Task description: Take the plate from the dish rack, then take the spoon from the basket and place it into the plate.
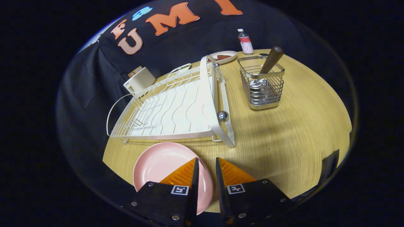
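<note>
A pink plate (164,165) lies flat on the wooden table (284,132), just in front of the white wire dish rack (176,107), which holds nothing. My gripper (206,160) hovers over the plate's right part. Its left finger covers that part and the plate's rim shows in the narrow gap between the fingers. The fingers stand slightly apart and press on nothing. Beyond them to the right stands a metal wire basket (262,85), and the spoon's brown handle (272,59) sticks up out of it.
Behind the rack are a small dish with brown food (222,57), a bottle (245,41), another small dish (180,68) and a white box (140,80). The table's round edge runs close to the plate on the left.
</note>
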{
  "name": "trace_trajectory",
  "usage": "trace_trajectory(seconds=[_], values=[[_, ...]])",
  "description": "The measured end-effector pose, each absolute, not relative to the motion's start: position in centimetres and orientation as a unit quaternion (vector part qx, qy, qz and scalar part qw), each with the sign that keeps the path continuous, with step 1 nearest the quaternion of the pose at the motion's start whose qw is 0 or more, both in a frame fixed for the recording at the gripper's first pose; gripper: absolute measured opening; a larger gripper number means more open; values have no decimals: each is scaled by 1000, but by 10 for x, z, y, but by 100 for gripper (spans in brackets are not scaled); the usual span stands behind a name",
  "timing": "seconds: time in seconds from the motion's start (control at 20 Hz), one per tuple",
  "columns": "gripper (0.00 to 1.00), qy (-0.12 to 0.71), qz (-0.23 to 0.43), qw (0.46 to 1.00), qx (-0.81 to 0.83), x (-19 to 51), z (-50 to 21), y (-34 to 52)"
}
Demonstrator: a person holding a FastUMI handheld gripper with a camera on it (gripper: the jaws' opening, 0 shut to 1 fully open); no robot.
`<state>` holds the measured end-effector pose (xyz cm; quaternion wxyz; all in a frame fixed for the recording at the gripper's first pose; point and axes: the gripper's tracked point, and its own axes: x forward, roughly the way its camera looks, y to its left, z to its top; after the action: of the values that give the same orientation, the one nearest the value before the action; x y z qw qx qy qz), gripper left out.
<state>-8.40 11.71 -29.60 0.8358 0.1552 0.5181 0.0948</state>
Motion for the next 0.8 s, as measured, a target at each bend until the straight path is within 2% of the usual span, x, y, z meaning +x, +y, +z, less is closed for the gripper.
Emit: trace_trajectory(seconds=[0.05, 0.3, 0.5, 0.65, 0.8], values=[[30, 506, 91, 844, 152, -80, -293, 112], [56, 426, 66, 897, 103, -50, -270, 74], [68, 355, 41, 931, 76, -21, -248, 50], [69, 325, 15, 944, 55, -3, -242, 32], [66, 303, 1, 952, 48, 13, -237, 22]])
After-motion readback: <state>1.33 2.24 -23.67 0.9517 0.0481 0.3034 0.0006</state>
